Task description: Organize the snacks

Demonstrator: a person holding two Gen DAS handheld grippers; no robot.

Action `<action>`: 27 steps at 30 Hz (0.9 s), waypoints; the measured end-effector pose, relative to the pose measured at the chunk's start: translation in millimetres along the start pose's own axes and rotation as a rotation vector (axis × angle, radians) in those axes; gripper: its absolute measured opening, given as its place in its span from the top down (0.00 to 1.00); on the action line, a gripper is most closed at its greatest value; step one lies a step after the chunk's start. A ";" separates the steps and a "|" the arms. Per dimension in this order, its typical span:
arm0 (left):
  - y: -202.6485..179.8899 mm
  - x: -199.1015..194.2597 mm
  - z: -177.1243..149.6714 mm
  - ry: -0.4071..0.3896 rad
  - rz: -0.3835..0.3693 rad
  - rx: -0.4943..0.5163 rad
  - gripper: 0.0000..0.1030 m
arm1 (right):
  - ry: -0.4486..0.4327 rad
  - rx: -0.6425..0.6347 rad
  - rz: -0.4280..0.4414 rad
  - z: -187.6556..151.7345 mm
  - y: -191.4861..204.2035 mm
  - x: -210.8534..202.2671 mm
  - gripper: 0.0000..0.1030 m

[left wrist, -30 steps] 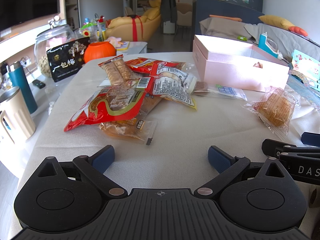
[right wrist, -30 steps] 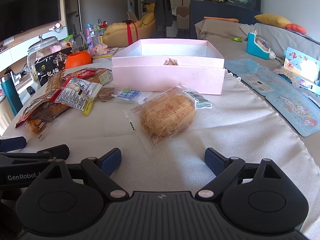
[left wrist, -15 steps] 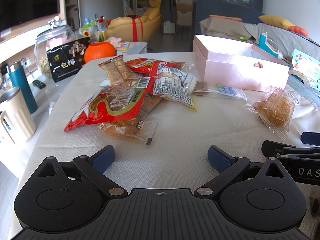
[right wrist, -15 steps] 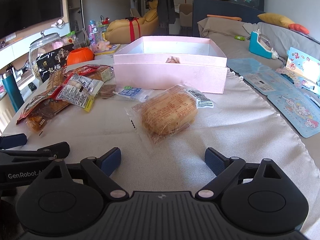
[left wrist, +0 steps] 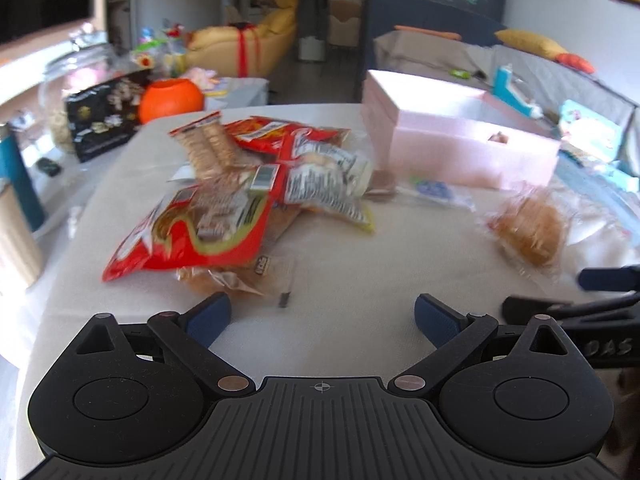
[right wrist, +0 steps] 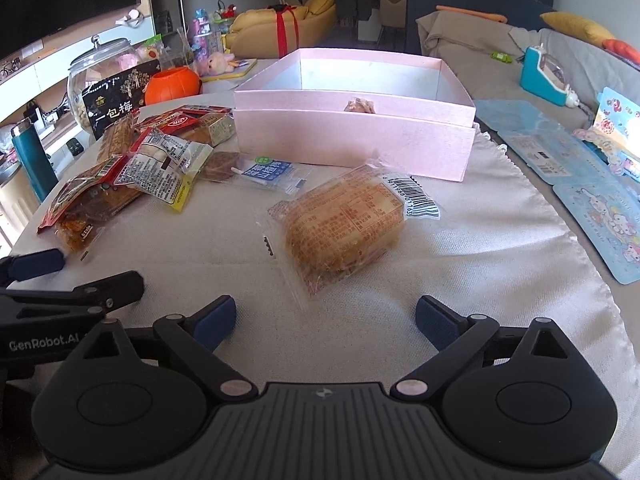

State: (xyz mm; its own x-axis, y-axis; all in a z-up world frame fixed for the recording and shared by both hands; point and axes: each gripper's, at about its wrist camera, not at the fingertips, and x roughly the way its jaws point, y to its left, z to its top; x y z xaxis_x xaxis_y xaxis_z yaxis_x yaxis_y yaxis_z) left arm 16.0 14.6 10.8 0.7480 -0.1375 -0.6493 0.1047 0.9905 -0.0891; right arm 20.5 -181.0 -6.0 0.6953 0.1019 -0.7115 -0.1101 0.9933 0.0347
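A pile of snack packets (left wrist: pixel 240 196) lies on the white tablecloth, topped by a red bag (left wrist: pixel 192 232); it also shows in the right wrist view (right wrist: pixel 132 172). A wrapped bread bun (right wrist: pixel 344 228) lies alone near the front, also seen in the left wrist view (left wrist: pixel 528 232). An open pink box (right wrist: pixel 356 120) with one small snack inside stands behind it. My left gripper (left wrist: pixel 322 316) is open and empty, just short of the pile. My right gripper (right wrist: pixel 324 318) is open and empty, just short of the bun.
An orange pumpkin pot (right wrist: pixel 172 84), a black snack bag (right wrist: pixel 116 104), a glass jar (right wrist: pixel 96 68) and a teal bottle (right wrist: pixel 34 160) stand at the left. Blue cartoon cards (right wrist: pixel 576 184) lie at the right edge. A cup (left wrist: pixel 16 236) stands at the far left.
Both grippers have moved forward over the table: the left toward the pile, with its view blurred by motion, the right toward the bun. Both stay open.
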 end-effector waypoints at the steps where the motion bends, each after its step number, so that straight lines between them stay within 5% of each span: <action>1: 6.5 -2.3 1.6 0.001 -0.020 -0.026 0.02 | 0.008 -0.003 -0.006 1.2 1.3 0.8 0.04; 14: 78.4 -41.3 34.5 0.012 -0.100 -0.198 0.03 | -0.089 -0.059 0.095 15.1 19.2 -12.8 0.16; 18: 71.6 -43.9 36.1 0.044 -0.198 -0.205 0.03 | -0.150 -0.068 0.035 15.1 12.5 -26.2 0.16; 21: 62.0 -30.6 38.8 0.052 -0.203 -0.165 0.03 | -0.148 -0.058 -0.006 20.5 -0.1 -24.3 0.16; 23: 57.2 -17.5 43.1 0.078 -0.173 -0.142 0.11 | -0.125 -0.031 -0.019 27.4 -8.3 -12.9 0.16; 27: 41.7 -24.7 60.0 0.006 -0.263 -0.097 0.23 | -0.132 -0.033 -0.070 35.3 -11.2 11.0 0.15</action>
State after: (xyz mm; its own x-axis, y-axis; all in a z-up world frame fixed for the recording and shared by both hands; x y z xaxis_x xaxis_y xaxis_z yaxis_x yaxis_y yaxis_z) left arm 41.2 59.2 68.5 0.6992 -0.3905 -0.5989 0.2313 0.9162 -0.3273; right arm 54.4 -189.1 10.5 0.7891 0.0412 -0.6129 -0.0800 0.9961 -0.0361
